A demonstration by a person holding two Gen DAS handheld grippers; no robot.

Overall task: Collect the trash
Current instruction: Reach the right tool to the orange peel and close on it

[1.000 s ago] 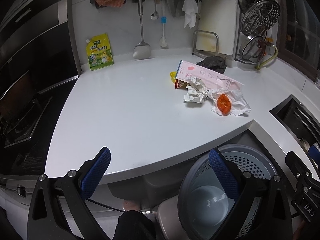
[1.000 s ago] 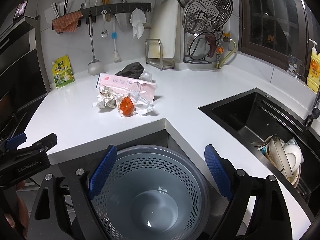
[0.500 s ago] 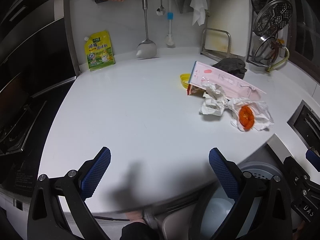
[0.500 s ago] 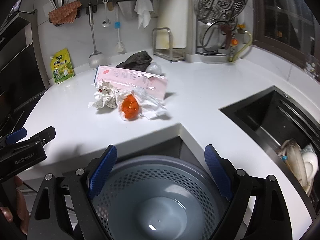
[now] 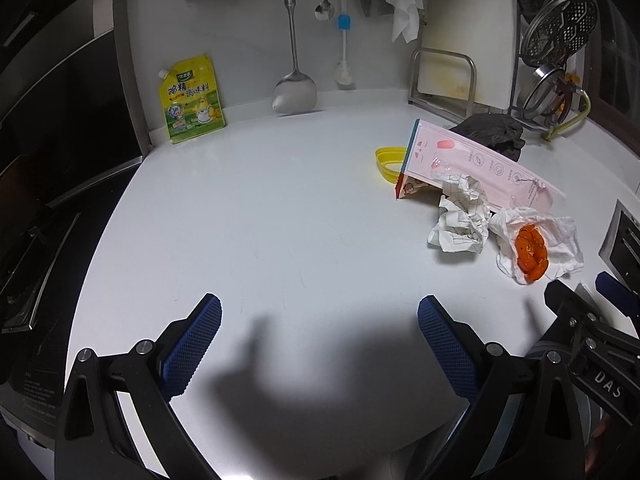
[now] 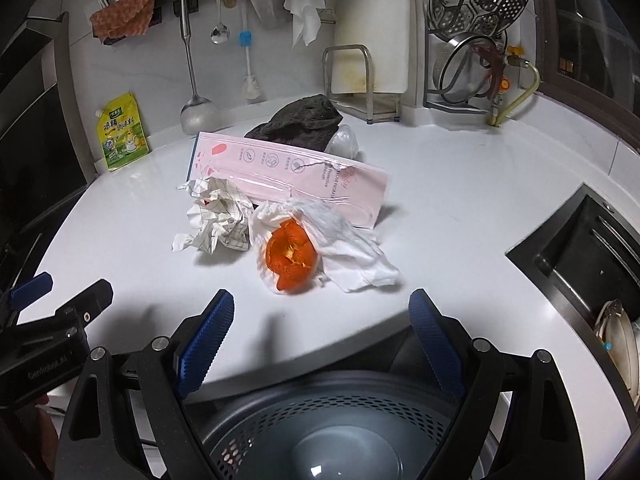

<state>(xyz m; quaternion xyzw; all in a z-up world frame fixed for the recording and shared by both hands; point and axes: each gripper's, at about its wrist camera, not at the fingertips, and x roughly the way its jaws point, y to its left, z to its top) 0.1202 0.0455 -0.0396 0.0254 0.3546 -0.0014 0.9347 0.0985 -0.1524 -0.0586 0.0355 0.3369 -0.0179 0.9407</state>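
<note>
A trash pile lies on the white counter (image 5: pixel 260 232): orange peel (image 6: pixel 290 256) on a white tissue (image 6: pixel 344 240), crumpled checked paper (image 6: pixel 220 220), a pink package (image 6: pixel 296 172) and a yellow lid (image 5: pixel 388 158). The same pile shows at the right of the left wrist view, with the peel (image 5: pixel 530 250) and crumpled paper (image 5: pixel 460 216). My right gripper (image 6: pixel 320 336) is open and empty, just in front of the peel. My left gripper (image 5: pixel 318 340) is open and empty over bare counter, left of the pile. A grey perforated bin (image 6: pixel 328 432) sits below the counter edge.
A dark cloth (image 6: pixel 304 122) lies behind the pink package. A yellow seasoning pouch (image 5: pixel 192 100) leans on the back wall under hanging utensils. A black sink (image 6: pixel 580 256) with dishes is at the right, a dish rack (image 6: pixel 472 48) behind it. A stove (image 5: pixel 36 240) is at the left.
Both grippers have risen and moved forward over the counter toward the trash pile. The bin has dropped lower in the right wrist view and almost out of the left one. Both stay open.
</note>
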